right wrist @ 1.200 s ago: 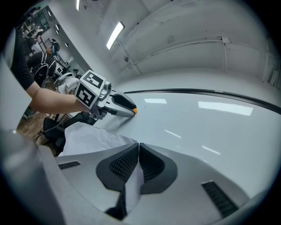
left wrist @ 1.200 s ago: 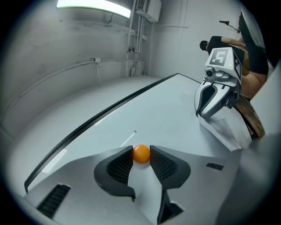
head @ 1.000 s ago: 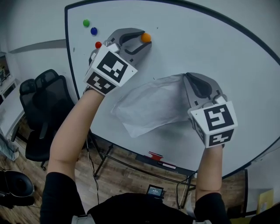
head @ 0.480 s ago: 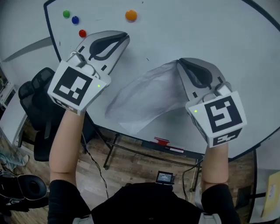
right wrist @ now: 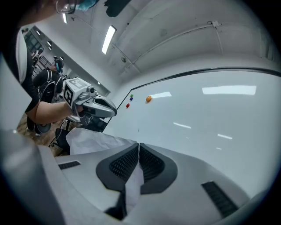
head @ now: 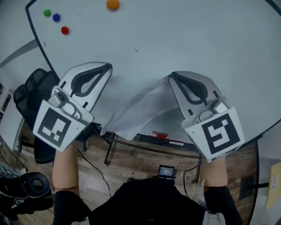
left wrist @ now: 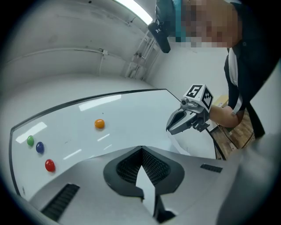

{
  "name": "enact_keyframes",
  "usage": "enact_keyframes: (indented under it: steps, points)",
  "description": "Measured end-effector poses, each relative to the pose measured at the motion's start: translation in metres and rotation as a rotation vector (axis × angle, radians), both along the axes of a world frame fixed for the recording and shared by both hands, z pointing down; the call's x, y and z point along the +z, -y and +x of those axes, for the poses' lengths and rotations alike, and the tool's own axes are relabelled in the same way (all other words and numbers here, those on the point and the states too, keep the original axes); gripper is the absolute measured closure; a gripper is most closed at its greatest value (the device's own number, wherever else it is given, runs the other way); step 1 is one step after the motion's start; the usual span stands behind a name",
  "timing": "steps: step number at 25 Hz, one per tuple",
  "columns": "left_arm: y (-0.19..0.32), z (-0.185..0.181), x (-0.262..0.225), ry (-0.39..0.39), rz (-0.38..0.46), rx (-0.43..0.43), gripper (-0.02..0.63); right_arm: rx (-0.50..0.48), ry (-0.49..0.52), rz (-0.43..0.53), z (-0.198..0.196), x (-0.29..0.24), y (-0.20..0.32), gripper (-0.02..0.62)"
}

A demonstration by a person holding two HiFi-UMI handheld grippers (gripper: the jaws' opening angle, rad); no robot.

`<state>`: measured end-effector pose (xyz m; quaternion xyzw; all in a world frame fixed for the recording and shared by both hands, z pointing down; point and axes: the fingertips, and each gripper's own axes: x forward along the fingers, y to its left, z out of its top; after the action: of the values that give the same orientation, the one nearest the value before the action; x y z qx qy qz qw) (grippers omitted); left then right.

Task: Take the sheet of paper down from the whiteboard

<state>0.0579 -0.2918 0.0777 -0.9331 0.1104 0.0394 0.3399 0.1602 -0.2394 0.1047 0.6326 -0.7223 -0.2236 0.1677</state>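
Observation:
The white sheet of paper [head: 140, 110] hangs loose in front of the whiteboard [head: 197, 39], held by its upper right corner. My right gripper [head: 171, 74] is shut on that corner; in the right gripper view a strip of paper [right wrist: 134, 182] shows between the jaws of the right gripper [right wrist: 138, 144]. My left gripper [head: 107, 66] is to the left of the sheet, shut and empty, apart from the paper. The left gripper view shows the left gripper [left wrist: 141, 149] with its tips together. An orange magnet [head: 113, 4] stays on the board above.
Green [head: 47, 13], blue [head: 56, 17] and red [head: 65, 30] magnets sit at the board's upper left. A black office chair [head: 30, 101] stands to the left. The board's tray holds a red marker [head: 160, 134]. Below are the board's stand and a wooden floor.
My left gripper came away from the orange magnet, sank to the left of the sheet and shut. My right gripper moved down with the paper, which now hangs lower.

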Motion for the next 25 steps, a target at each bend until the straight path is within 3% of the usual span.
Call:
enact_keyframes:
  steps: [8, 16, 25]
  points:
    - [-0.006, -0.017, 0.068, 0.029, -0.160, 0.014, 0.594, 0.002, 0.045, -0.093, 0.000, 0.057, -0.009, 0.572]
    - [-0.011, -0.023, 0.149, 0.070, -0.306, 0.048, 0.594, -0.073, 0.147, -0.208, -0.005, 0.131, -0.009, 0.572]
    - [-0.019, -0.033, 0.223, 0.018, -0.485, 0.097, 0.594, -0.104, 0.215, -0.360, -0.005, 0.231, -0.013, 0.572]
